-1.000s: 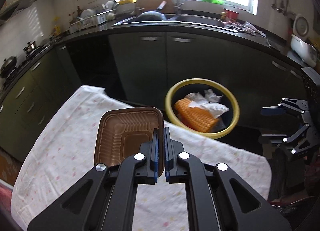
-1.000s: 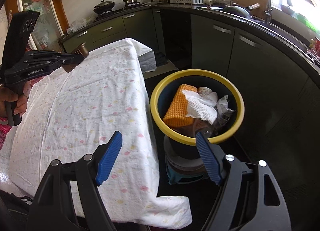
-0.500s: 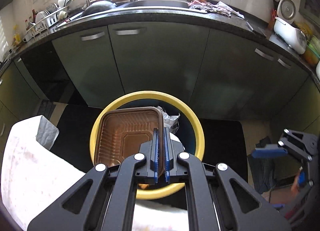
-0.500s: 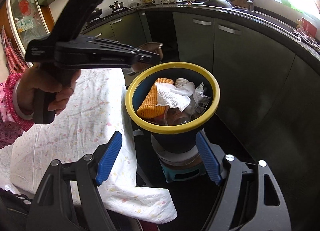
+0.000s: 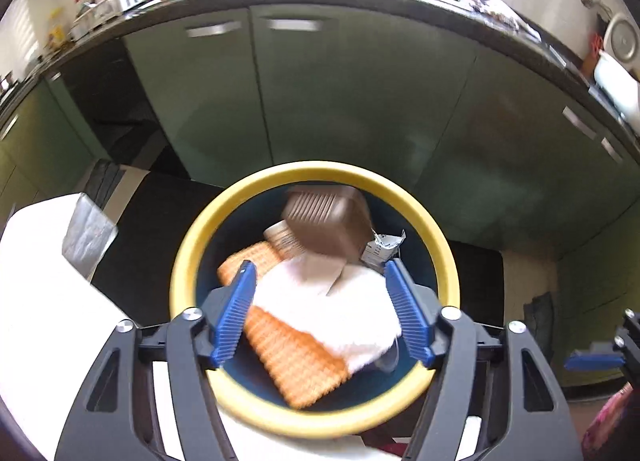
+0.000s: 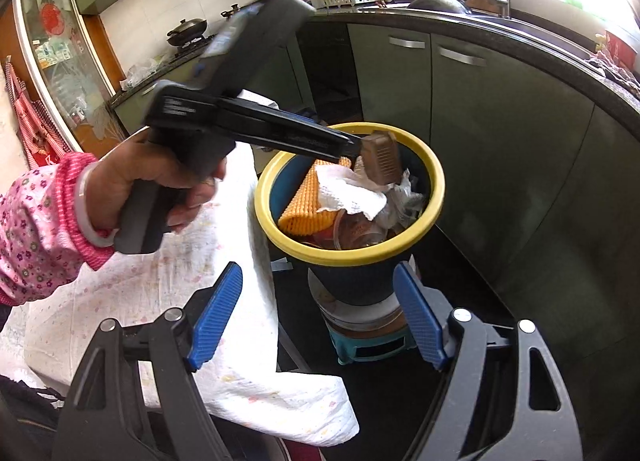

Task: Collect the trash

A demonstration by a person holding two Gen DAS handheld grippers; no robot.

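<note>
1. My left gripper (image 5: 320,309) is opening – its blue pads (image 5: 234,315) stand wide apart with nothing pressed between them, and it hangs over the mouth of the bin.
2. The brown plastic tray (image 5: 326,223) is out of those pads: in the left wrist view it sits blurred and tilted, underside up, in the upper part of the bin's opening, just right of centre of the frame.
3. In the right wrist view the same tray shows at the tip of the left gripper, above the far side of the bin; I cannot tell whether it touches the trash below.
4. The bin (image 5: 188,261) is dark blue with a yellow rim. Inside lie an orange mesh mat (image 5: 294,361), a white paper towel (image 5: 332,313) and crumpled wrappers (image 5: 382,247).
5. My right gripper (image 6: 318,313) is released – pads spread, empty, low in its own frame, near the bin's base.
6. A hand (image 6: 160,185) in a pink floral sleeve (image 6: 36,229) grips the left gripper's handle at mid-left, above the white cloth-covered table (image 6: 224,373).
</note>
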